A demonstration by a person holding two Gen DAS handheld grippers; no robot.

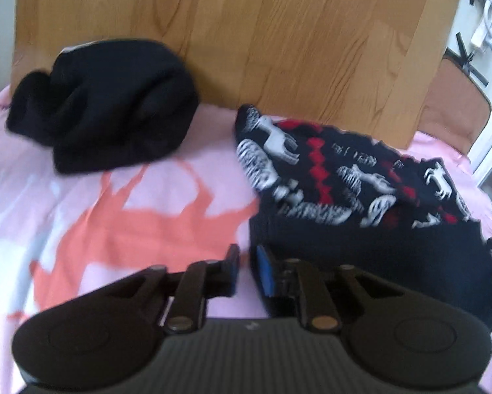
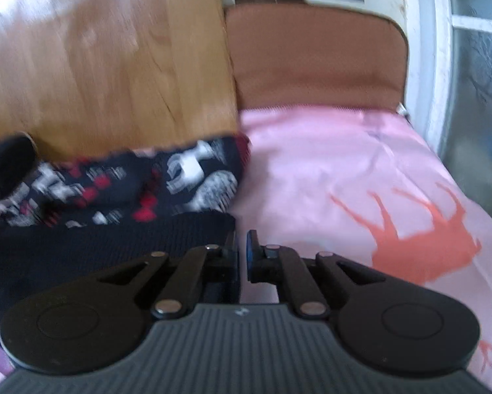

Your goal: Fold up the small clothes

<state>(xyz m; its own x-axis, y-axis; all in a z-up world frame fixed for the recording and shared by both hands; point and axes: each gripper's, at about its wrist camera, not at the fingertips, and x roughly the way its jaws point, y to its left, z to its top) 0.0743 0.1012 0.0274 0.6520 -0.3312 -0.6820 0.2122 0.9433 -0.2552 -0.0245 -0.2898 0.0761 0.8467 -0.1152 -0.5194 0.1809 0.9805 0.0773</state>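
Where the pink bedsheet (image 1: 81,197) meets the wooden headboard (image 1: 246,49), a patterned dark sweater (image 1: 344,190) lies at two o'clock in the left wrist view, its plain hem nearest. Left gripper (image 1: 246,262): jaws narrowly apart at the hem's left corner, nothing visibly pinched (blurred). Right gripper (image 2: 242,252): clenched at the hem's right corner; grip on cloth cannot be told. Black garment (image 1: 107,105) bunched at ten o'clock.

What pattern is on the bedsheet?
Pink bedsheet with orange deer silhouettes, clearest in the right wrist view.
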